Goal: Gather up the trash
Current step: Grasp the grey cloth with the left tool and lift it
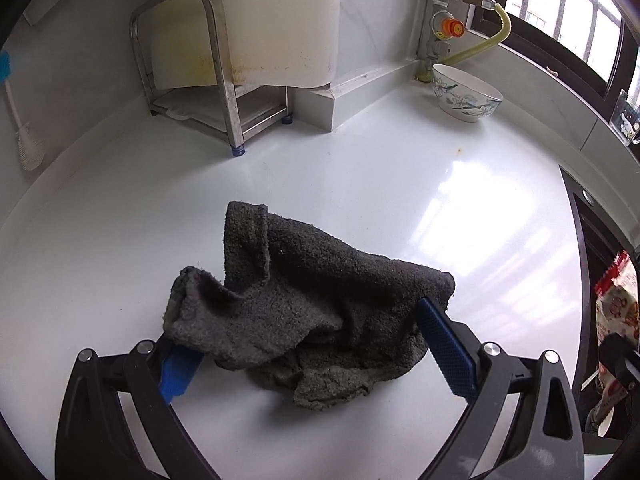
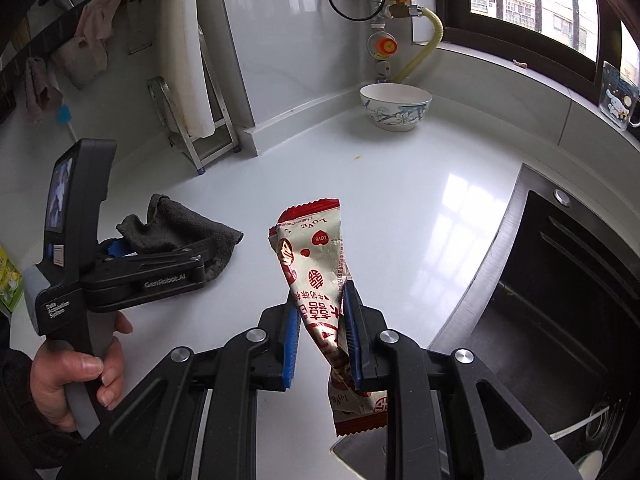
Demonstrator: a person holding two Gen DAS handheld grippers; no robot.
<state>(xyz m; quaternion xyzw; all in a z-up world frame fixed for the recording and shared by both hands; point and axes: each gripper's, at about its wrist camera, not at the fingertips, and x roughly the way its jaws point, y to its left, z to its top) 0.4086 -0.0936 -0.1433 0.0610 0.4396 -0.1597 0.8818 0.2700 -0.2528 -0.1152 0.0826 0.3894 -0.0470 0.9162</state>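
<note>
A crumpled dark grey cloth (image 1: 304, 304) lies on the white counter (image 1: 360, 184). My left gripper (image 1: 304, 332) is open, its blue pads on either side of the cloth's near part; the cloth drapes over the left pad. In the right wrist view the left gripper (image 2: 160, 256) and the cloth (image 2: 180, 232) show at the left. My right gripper (image 2: 320, 312) is shut on a red and cream snack wrapper (image 2: 312, 260), held upright above the counter. The wrapper also shows at the right edge of the left wrist view (image 1: 616, 300).
A flowered bowl (image 2: 396, 108) stands at the back near the gas pipe and valve (image 2: 384, 44). A steel rack (image 1: 208, 80) with a white board stands at the back left. A dark sink (image 2: 560, 280) is to the right. A brush (image 1: 24, 120) hangs on the left wall.
</note>
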